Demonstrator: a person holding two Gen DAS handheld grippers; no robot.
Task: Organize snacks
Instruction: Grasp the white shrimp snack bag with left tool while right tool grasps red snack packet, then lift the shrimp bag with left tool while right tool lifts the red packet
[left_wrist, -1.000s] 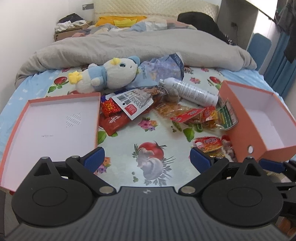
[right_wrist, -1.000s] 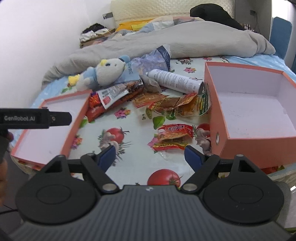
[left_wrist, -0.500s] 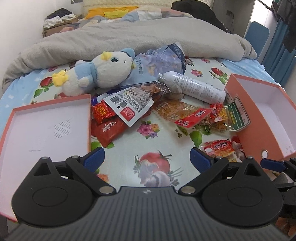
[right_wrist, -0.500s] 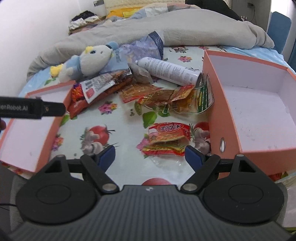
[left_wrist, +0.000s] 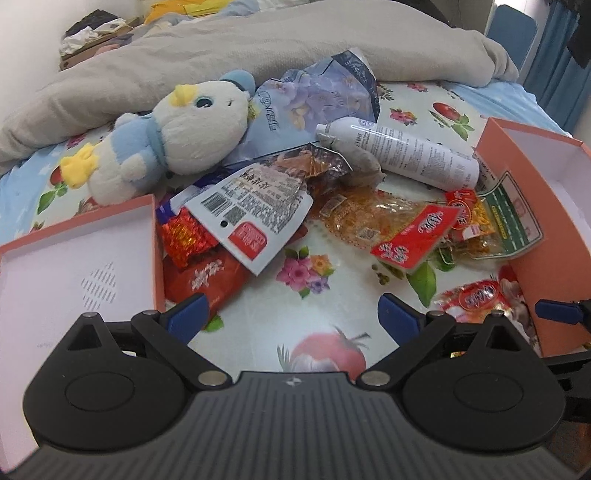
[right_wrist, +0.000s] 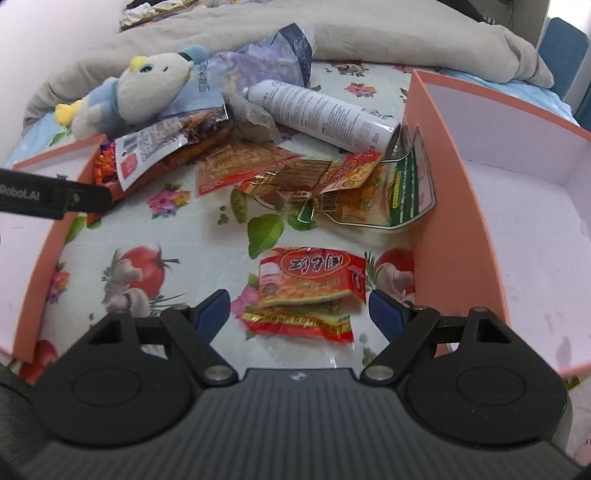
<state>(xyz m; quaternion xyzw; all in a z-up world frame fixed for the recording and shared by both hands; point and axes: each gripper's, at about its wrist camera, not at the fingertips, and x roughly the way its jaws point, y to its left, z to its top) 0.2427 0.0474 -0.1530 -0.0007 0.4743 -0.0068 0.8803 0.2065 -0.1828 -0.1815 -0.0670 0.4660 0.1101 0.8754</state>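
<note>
Snack packets lie in a heap on a flowered cloth (left_wrist: 332, 295). My left gripper (left_wrist: 291, 317) hangs open over bare cloth, its left fingertip just above a dark red packet (left_wrist: 207, 277). A white-backed packet (left_wrist: 255, 214) and a red-labelled packet (left_wrist: 413, 236) lie farther ahead. My right gripper (right_wrist: 298, 310) is also open, low over the cloth. A red and orange packet (right_wrist: 310, 280) lies between its fingers on top of a second red packet (right_wrist: 299, 326); the pads stand clear of both.
An open orange box (right_wrist: 458, 221) stands at the right and its shallow lid (left_wrist: 74, 266) lies at the left. A plush toy (left_wrist: 177, 136), a white spray can (left_wrist: 402, 151) and a blue bag (left_wrist: 314, 96) lie behind the snacks. A grey duvet (left_wrist: 258, 48) covers the far side.
Both grippers have moved forward and down toward the snack heap. The red and orange packet now lies between the right gripper's fingers. Both stayed open.
</note>
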